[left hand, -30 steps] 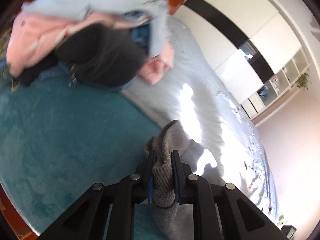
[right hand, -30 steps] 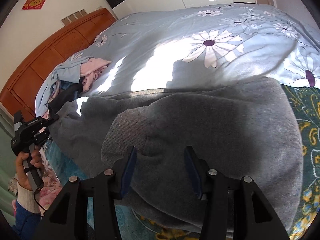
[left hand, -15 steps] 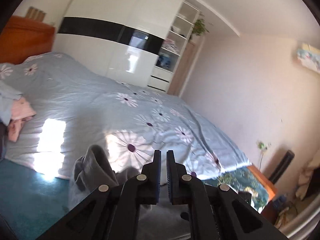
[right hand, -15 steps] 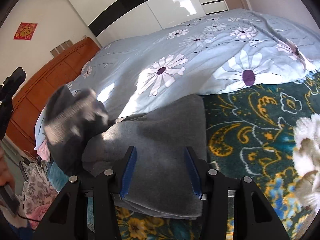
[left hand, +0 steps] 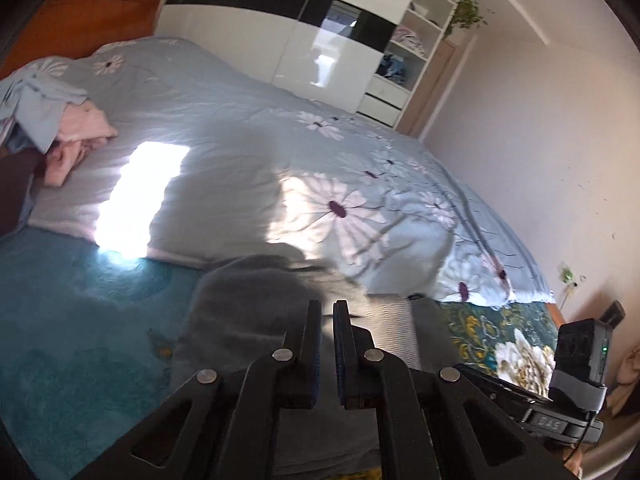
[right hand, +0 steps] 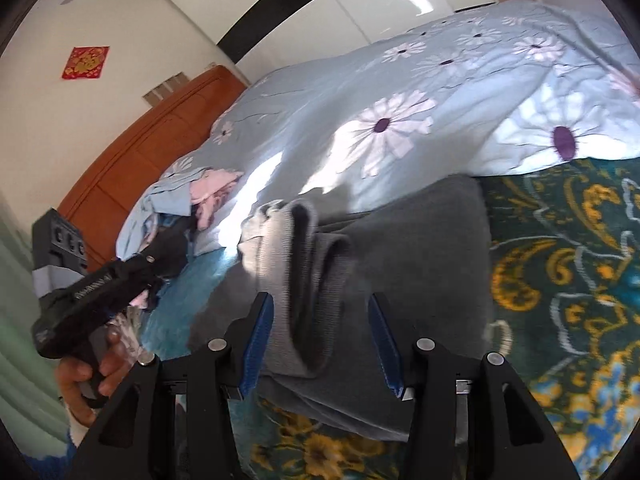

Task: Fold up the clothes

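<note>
Handling the grey sweater [right hand: 420, 248] beside the bed's duvet [right hand: 400, 80]: soft, limp knit. Your right tool [right hand: 322, 340] gapes wide around its ribbed cuff [right hand: 304, 280]; your left tool [left hand: 327, 344] is nearly closed, empty. Pinch the cuff.

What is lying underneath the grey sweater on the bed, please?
The grey sweater rests on a teal floral blanket, which shows around it. Its far edge meets the daisy-print duvet. Whatever is directly beneath the sweater is covered.

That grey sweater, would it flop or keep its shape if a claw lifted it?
Probably flop: the sweater lies in soft folds, and its ribbed cuff is curled over limply. The thick knit suggests it is fairly heavy and unlikely to slip between the pads.
</note>
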`<state>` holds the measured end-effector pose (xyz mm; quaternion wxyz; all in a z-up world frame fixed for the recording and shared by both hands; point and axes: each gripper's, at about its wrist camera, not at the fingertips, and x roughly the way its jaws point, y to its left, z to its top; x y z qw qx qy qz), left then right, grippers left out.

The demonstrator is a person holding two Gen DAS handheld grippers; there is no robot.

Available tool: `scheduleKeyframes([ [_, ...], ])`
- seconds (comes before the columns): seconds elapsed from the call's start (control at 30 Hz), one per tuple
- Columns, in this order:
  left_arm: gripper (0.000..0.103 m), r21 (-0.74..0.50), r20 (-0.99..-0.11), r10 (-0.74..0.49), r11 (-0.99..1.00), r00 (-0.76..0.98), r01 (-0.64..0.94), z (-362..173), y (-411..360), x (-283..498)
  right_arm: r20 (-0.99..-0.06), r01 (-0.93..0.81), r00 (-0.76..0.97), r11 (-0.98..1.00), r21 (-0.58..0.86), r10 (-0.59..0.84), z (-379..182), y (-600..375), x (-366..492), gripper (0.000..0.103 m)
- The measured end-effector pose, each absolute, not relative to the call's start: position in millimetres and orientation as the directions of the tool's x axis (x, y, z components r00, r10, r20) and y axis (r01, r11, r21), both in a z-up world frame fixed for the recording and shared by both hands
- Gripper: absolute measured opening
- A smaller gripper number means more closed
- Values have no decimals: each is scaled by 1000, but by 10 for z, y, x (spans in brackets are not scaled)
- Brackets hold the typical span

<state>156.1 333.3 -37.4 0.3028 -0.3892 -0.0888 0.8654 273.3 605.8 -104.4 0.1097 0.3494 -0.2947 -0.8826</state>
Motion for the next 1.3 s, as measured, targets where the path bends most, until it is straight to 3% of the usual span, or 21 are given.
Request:
scheduleKeyframes([
  [0.13,11,-379,-702,561,-816,-439,-437,-753,3310,1562,-577,-39,-678,-762,646,-455,-1267,5959,2465,62],
  [0.23,14,-368,-750,543,-817,-378,-444,-1035,3375,1668,-590,-52,-662,-756,652,-463,-1363,5954,2423,64],
  [0.33,14,-413,-731,571,-806,-374,-423,-1146,3312,1749,-586,-49,-649,-742,669,-485,-1396,5934,2370,74],
  [0.57,15,-528,-671,636,-771,-380,-357,-1131,2967,1889,-521,75,-641,-721,689,-564,-1252,5718,2335,74],
  [0.67,16,-537,-661,632,-775,-404,-333,-1104,2847,1962,-532,39,-638,-714,700,-556,-1314,5756,2285,57],
  [0.73,16,-552,-653,635,-772,-413,-315,-1094,2785,1990,-527,3,-636,-685,729,-564,-1381,5821,2218,32],
  [0.8,17,-563,-648,635,-771,-421,-297,-1076,2725,2012,-539,-21,-626,-679,734,-563,-1383,5840,2176,19],
  [1.07,26,-557,-600,624,-775,-501,-298,-731,2491,2096,-441,166,-681,-710,685,-585,-670,5921,2389,15],
  [1.3,40,-564,-577,647,-757,-499,-329,-638,2593,2016,-475,81,-728,-751,656,-494,-739,6436,2709,15],
])
